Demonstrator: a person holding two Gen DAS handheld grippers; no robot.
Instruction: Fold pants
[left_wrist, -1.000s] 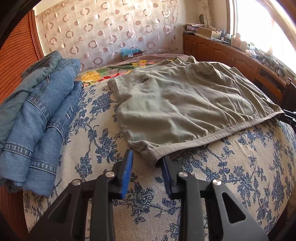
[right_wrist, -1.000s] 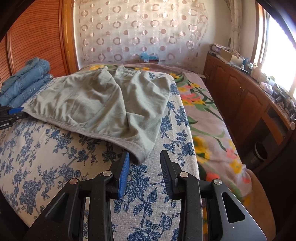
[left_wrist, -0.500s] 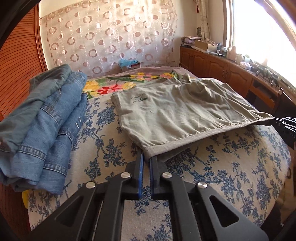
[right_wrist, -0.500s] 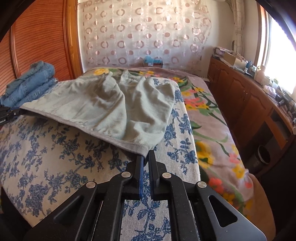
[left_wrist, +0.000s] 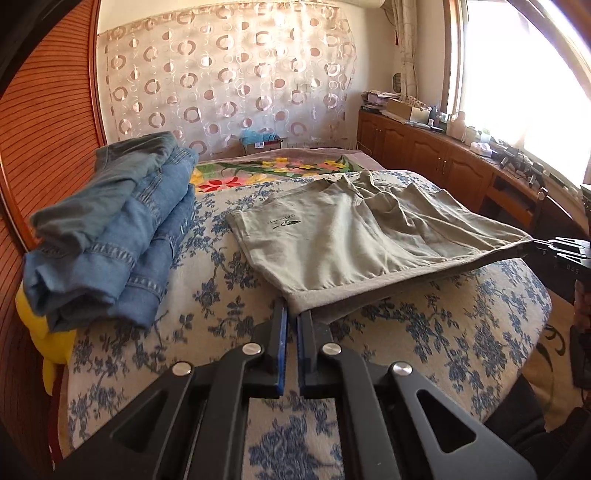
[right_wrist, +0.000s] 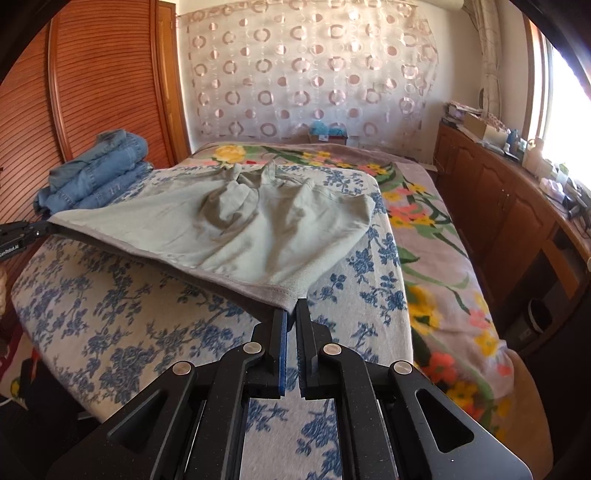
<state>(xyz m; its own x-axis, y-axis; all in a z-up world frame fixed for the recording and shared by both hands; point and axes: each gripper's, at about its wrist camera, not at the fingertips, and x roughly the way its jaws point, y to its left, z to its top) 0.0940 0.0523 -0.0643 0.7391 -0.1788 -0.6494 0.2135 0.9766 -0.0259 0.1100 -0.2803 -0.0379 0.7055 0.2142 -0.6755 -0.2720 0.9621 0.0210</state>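
Both tongs pinch the waistband corners of the green pants over the bed.

At far left a stack of folded jeans (left_wrist: 110, 236) rests on the blue-flowered bedspread (left_wrist: 424, 332) beside the wooden wardrobe (left_wrist: 44, 129). Next, the left tongs (left_wrist: 291, 314), closed tight, clamp the near left corner of the pants (left_wrist: 351, 236). The pants' legs lie on the bedspread; the waistband hem is raised off it and stretched taut between the two grips. The right tongs (right_wrist: 291, 310), also closed tight, clamp the right corner. Farther right lie a floral blanket (right_wrist: 443, 258) and a row of wooden cabinets (right_wrist: 498, 192) under the window.
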